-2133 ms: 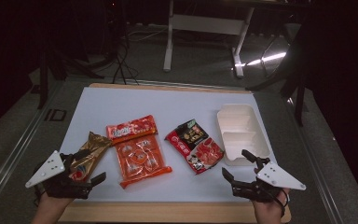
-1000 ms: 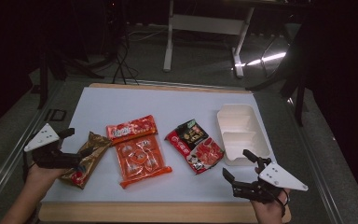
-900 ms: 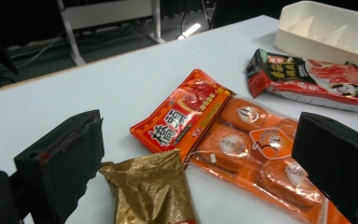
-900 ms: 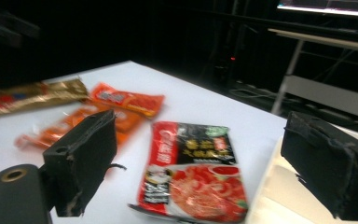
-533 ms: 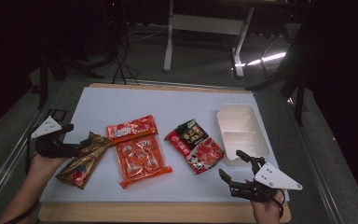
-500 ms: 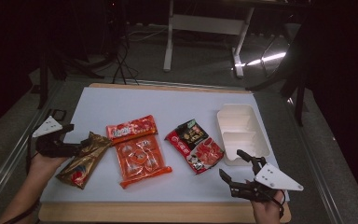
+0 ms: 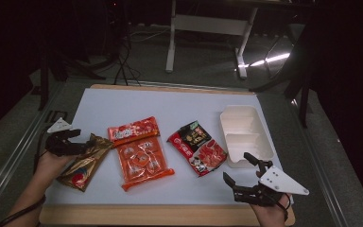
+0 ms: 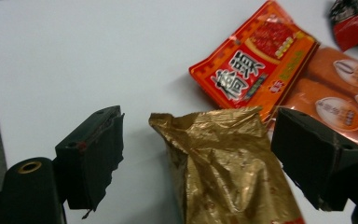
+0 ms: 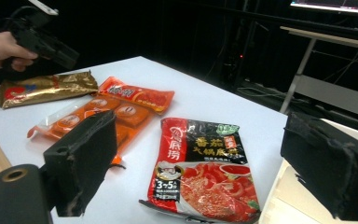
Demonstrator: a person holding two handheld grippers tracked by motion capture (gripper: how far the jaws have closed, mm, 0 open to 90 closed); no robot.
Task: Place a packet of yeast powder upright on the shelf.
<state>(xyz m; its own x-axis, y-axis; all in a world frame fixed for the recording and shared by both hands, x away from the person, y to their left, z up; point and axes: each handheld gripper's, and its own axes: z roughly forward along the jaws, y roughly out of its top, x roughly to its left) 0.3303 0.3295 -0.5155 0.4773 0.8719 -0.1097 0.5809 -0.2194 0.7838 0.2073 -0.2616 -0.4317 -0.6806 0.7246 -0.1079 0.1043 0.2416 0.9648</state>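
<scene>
High view: the left hand-held gripper (image 7: 71,142) sits at the left edge of the white counter (image 7: 179,101), its jaws spread and set about the upper end of the gold snack bag (image 7: 84,161), not yet clamped on it. The gold snack bag lies flat at the near left of the counter, its long axis running on a diagonal from near left to far right, with the crimped top end pointing toward the red packet (image 7: 133,130). Just beside it to the right lie the orange multipack (image 7: 143,160), then the tomato hotpot pouch (image 7: 198,147), then the white 2-compartment tray (image 7: 244,135) at the far right. The right hand-held gripper (image 7: 246,177) hovers at the near right edge, released, grasping nothing. Left gripper view: both black jaws stand wide apart with the crumpled gold top edge (image 8: 209,126) between them, touching neither pad; the red packet (image 8: 254,74) lies just beyond. Right gripper view: jaws wide open over the tomato hotpot pouch (image 9: 200,168), the tray corner (image 9: 293,196) to the right, and the other hand with its gripper (image 9: 37,35) above the gold snack bag (image 9: 46,88) farther off. Judgement: the step in hand is the approach to grasp the gold snack bag; the next move calls for closing the left jaws squarely across the crimped end, since a skewed bite on slack foil may slip
</scene>
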